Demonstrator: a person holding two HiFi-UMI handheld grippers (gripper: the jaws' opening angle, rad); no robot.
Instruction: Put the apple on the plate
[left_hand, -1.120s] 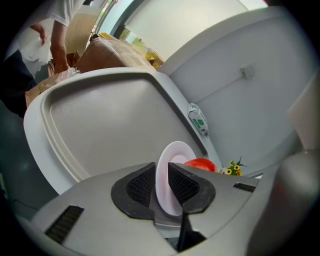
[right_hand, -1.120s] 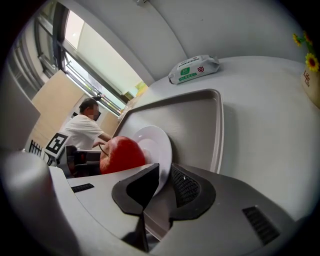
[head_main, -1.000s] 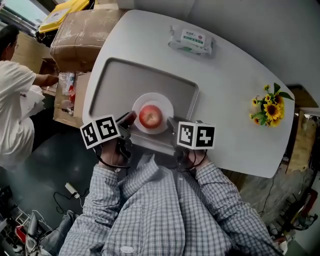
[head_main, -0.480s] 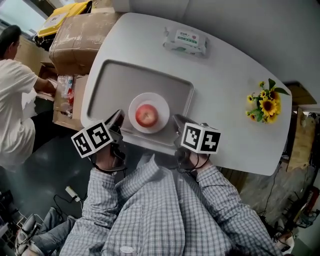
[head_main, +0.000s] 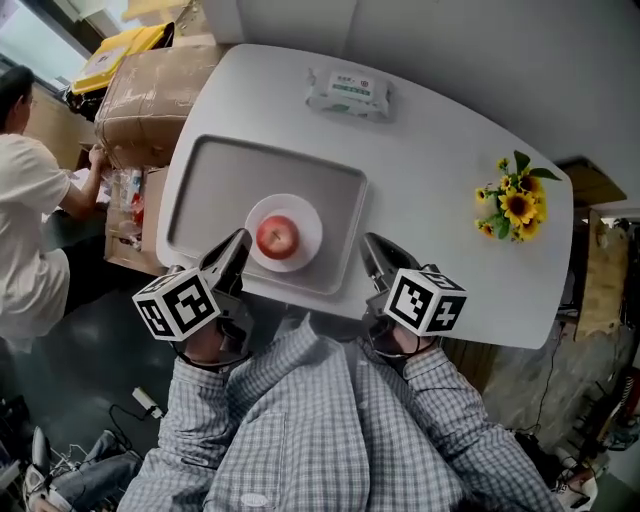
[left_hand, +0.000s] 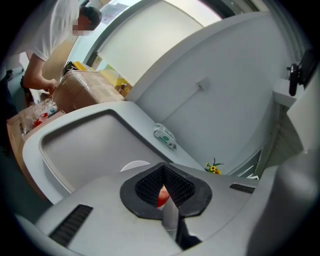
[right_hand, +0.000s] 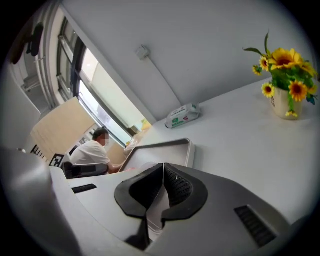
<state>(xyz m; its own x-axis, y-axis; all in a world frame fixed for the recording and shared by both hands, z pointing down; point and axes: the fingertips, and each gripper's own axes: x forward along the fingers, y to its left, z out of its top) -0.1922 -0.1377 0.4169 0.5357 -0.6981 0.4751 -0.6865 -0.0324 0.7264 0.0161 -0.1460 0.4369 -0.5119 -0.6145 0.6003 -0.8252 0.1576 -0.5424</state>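
Apple (head_main: 277, 237) lies in the middle of the white plate (head_main: 308, 222), red side up. The plate stands on the near half of the grey tray (head_main: 215, 190), close to the tray's front rim.

Nearest the camera are the person's checked sleeves (head_main: 300, 420), drawn in close to the body. The left claw (head_main: 238, 242) is held over the tray's near left corner, just beside the plate but not touching it. In the left gripper view its jaws are closed tip to tip with nothing gripped. A sliver of the red fruit shows only through the gap behind the tips, farther off on the tray. The right claw (head_main: 372, 243) points in over the table (head_main: 440, 200) edge by the tray's near right corner, apart from the plate. Its jaws also meet at the tips and hold nothing. Each claw carries its marker cube on the side toward the person.

Beyond the tray, near the far edge of the table, lies a pack of wipes (head_main: 348, 92). At the right end stands a small bunch of sunflowers (head_main: 515, 205). Off the table's left end is a large cardboard box (head_main: 150, 85), and beside it a person (head_main: 25, 200) in white bends toward it.
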